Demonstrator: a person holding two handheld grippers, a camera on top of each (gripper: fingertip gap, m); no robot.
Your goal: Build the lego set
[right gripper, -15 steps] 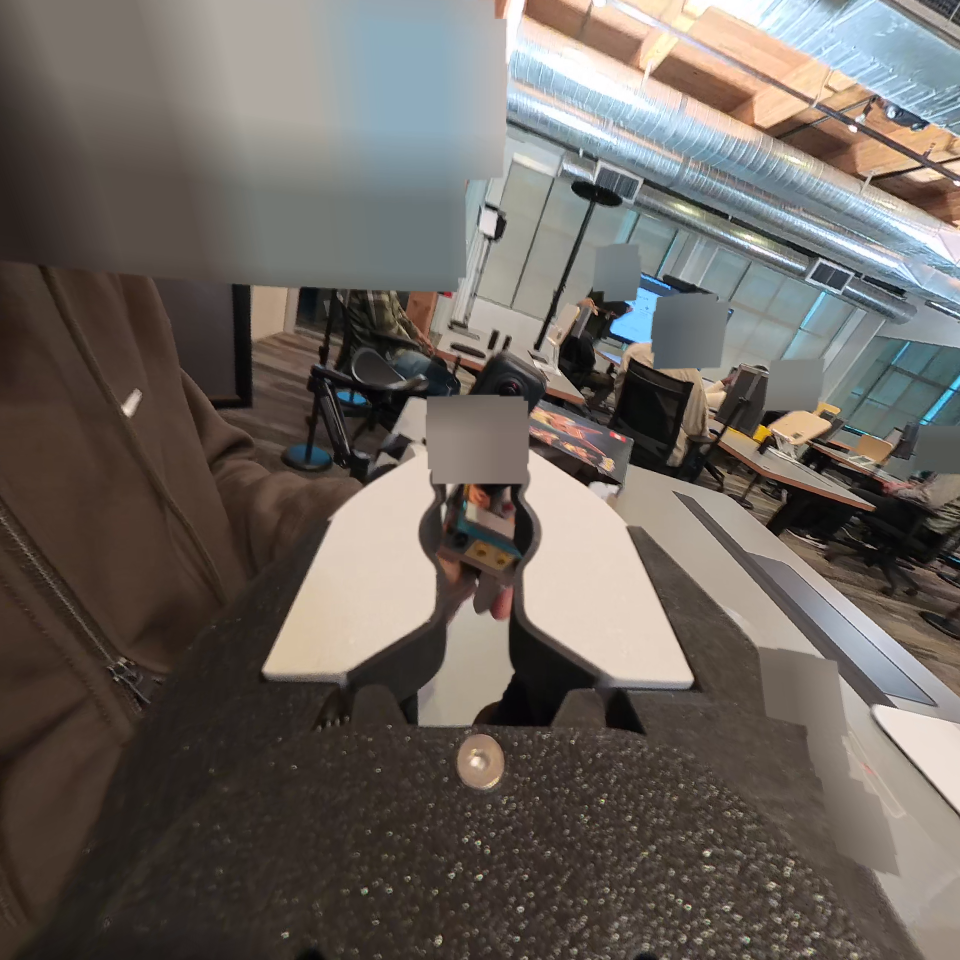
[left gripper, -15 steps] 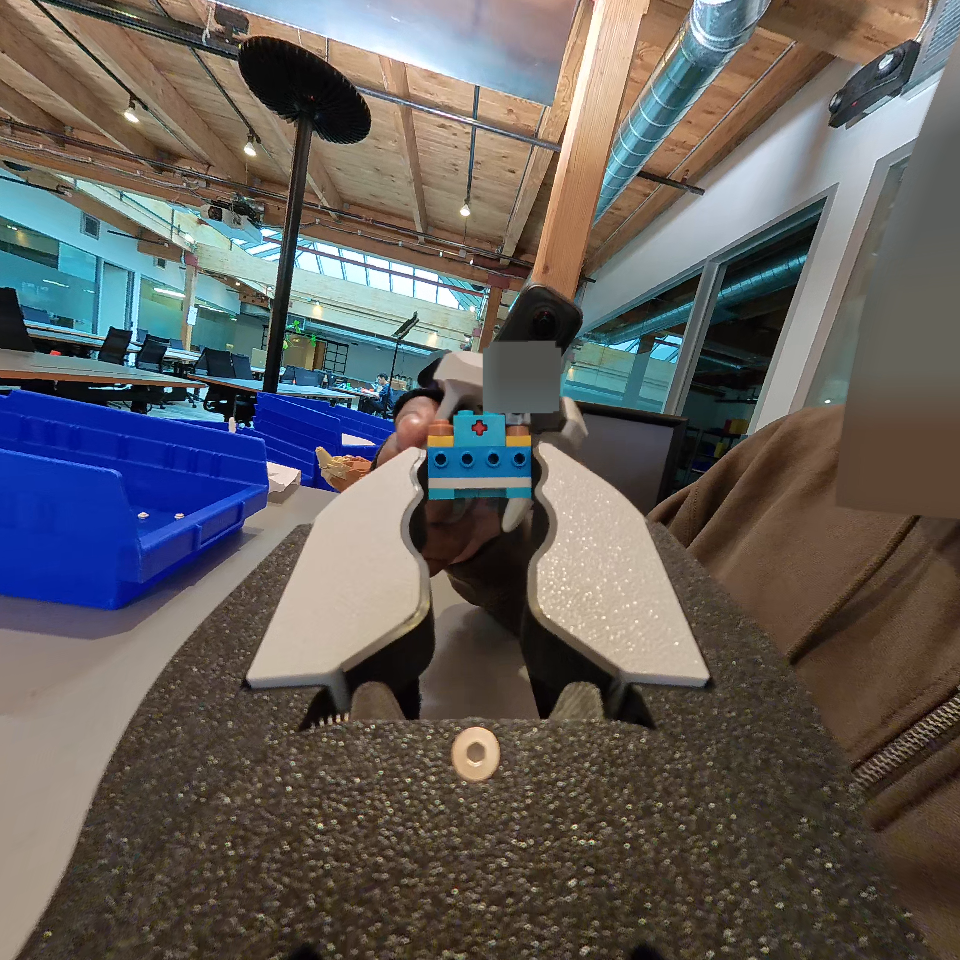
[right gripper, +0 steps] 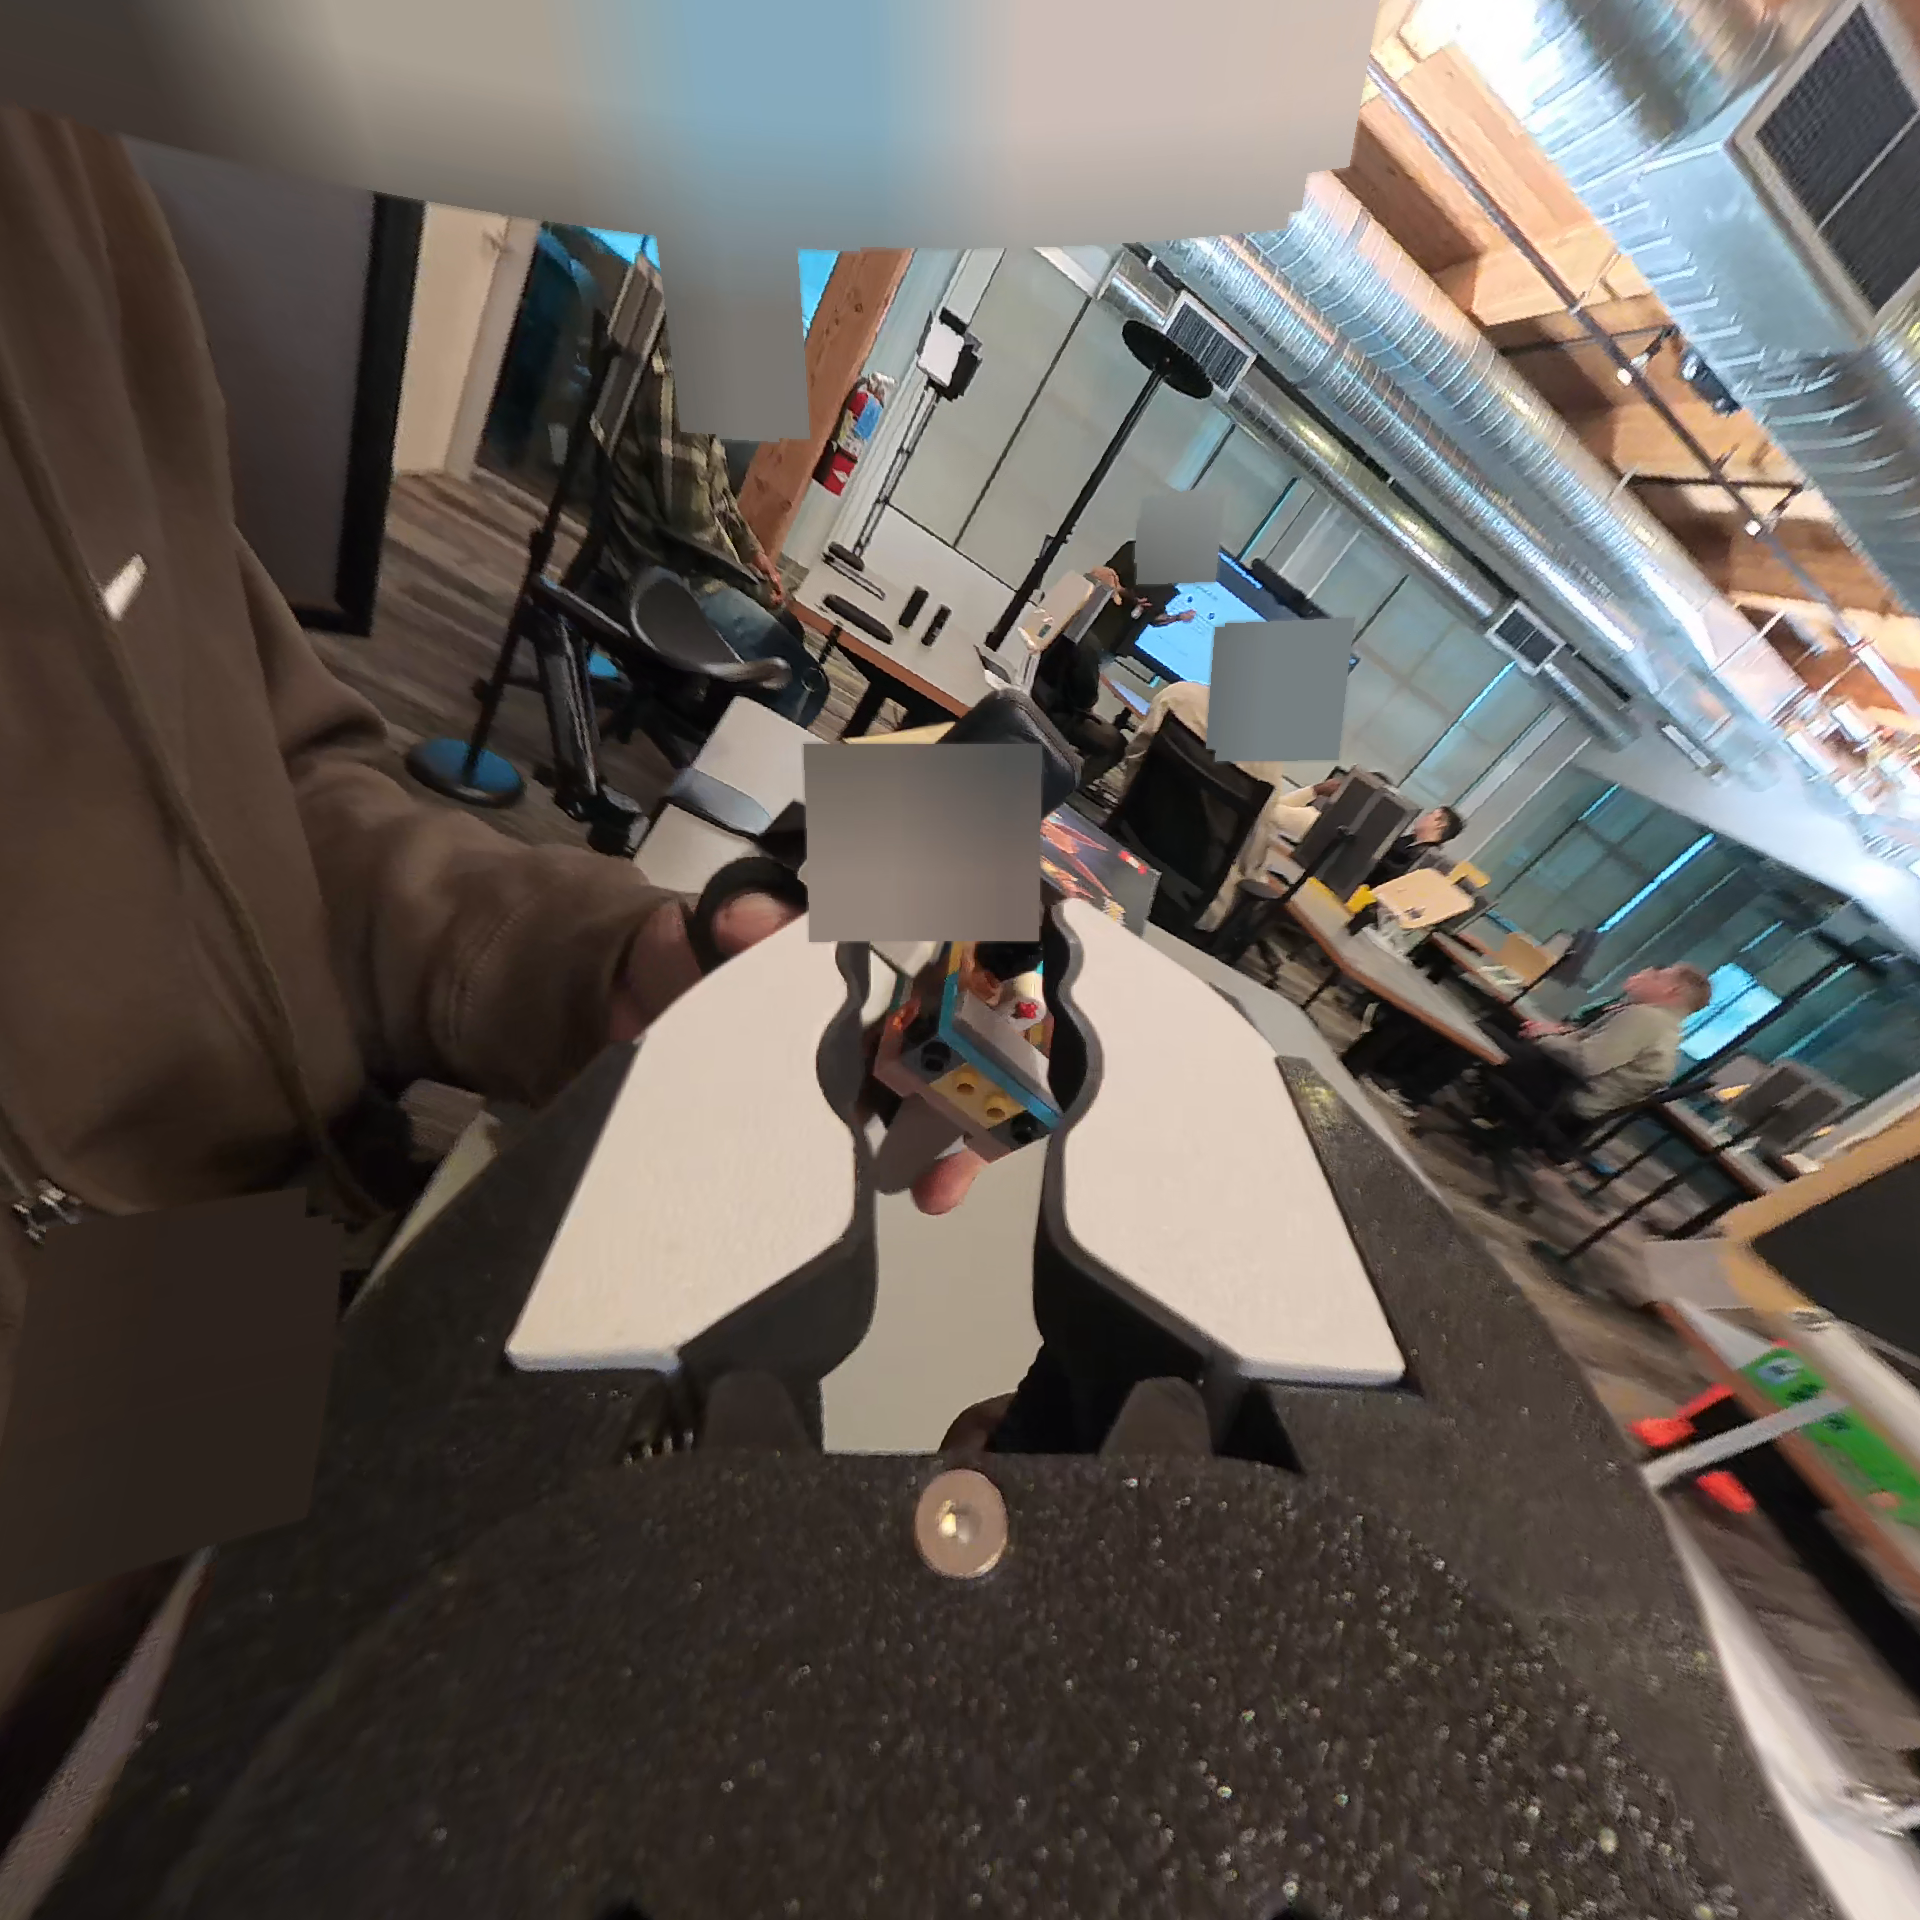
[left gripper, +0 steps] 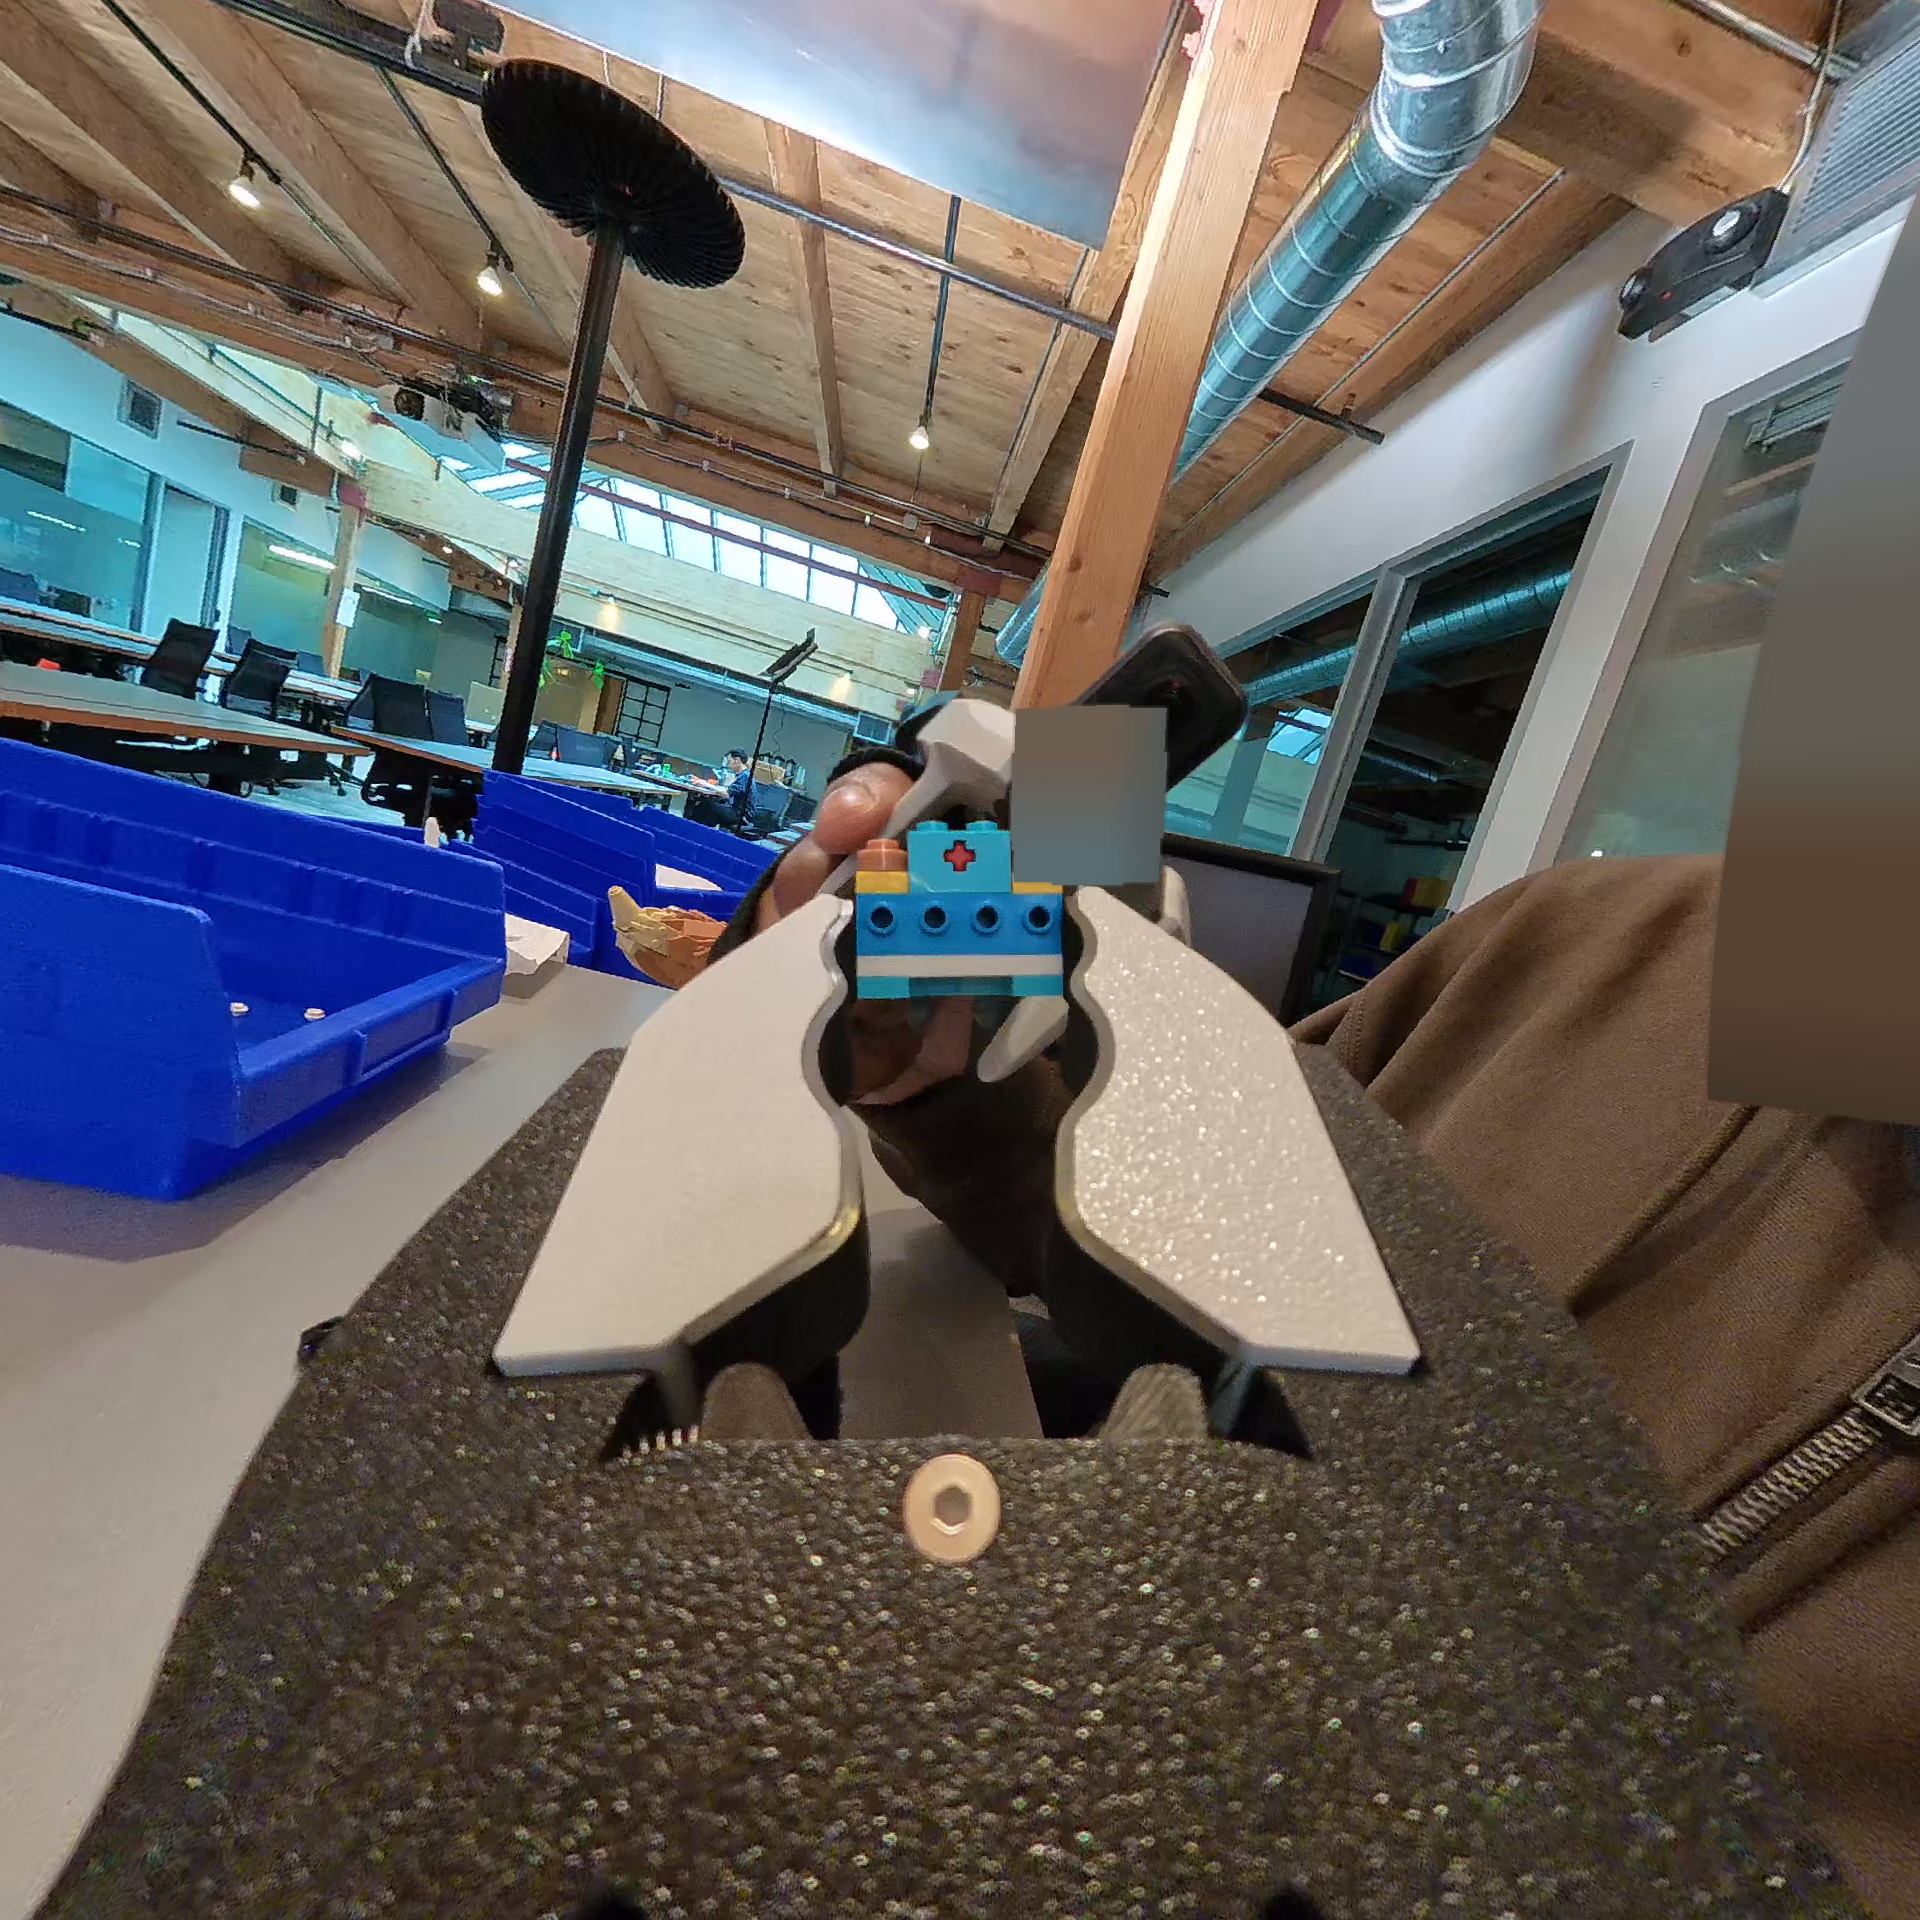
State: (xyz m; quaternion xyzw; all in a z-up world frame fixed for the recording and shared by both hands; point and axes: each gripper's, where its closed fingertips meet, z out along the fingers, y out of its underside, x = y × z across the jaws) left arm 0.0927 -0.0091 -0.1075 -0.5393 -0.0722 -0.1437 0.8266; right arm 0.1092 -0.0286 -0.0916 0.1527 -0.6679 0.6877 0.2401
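Lego build stays clamped — right hand-held gripper has tilted.

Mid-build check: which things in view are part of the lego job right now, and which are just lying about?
In the job:
- small blue, teal and yellow lego assembly
- left gripper, shut on it
- right gripper, closed around it from the far side

Lying about:
- large blue plastic bins on the grey table
- tan and brown lego model by the bins
- black floor lamp

An open office: wooden ceiling beams, a silver duct, glass walls, and far desks with black chairs. Blue bins sit left.
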